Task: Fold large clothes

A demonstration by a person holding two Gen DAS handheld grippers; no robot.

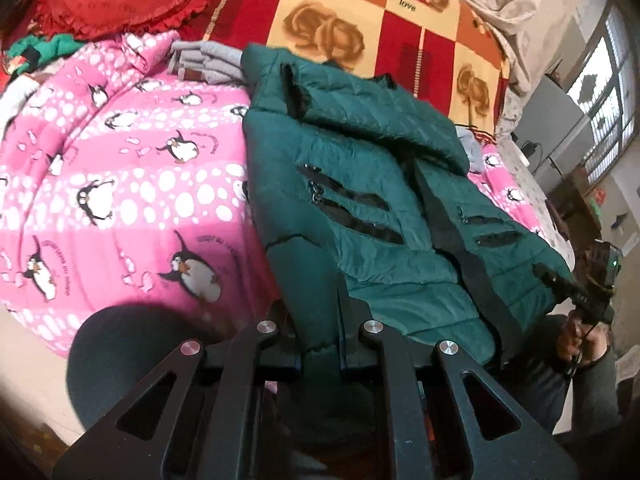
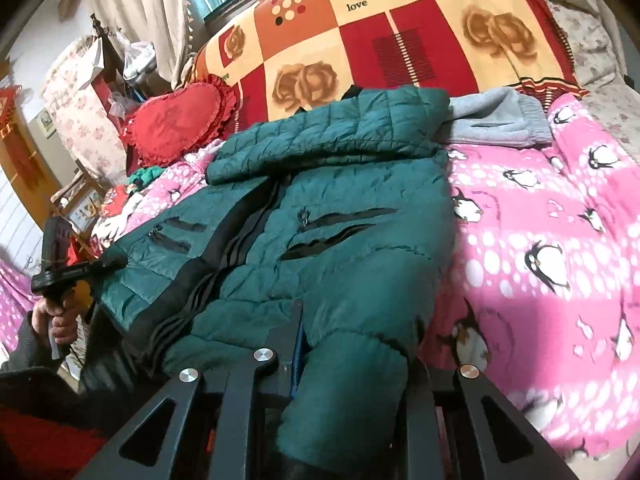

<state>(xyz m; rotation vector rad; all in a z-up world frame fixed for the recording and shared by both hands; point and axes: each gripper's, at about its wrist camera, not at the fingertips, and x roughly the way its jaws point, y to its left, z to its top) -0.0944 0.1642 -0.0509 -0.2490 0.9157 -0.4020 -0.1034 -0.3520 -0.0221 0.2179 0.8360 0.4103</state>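
A dark green quilted jacket (image 1: 360,184) lies front-up on the pink penguin quilt (image 1: 120,168), with its black zip down the middle and its collar end far from me. My left gripper (image 1: 316,312) is shut on the jacket's near hem at the left corner, and fabric bunches between its fingers. In the same view my right gripper (image 1: 576,292), held by a hand, pinches the opposite hem corner. In the right wrist view my right gripper (image 2: 356,332) is shut on a thick fold of the jacket (image 2: 340,208). The left gripper (image 2: 112,262) grips the corner at the left there.
Folded grey clothes (image 1: 208,62) (image 2: 496,124) lie beyond the jacket. A red heart pillow (image 2: 176,124) and a rose-patterned patchwork blanket (image 2: 400,40) sit at the bed's far end. Furniture and a window (image 1: 600,80) stand beside the bed.
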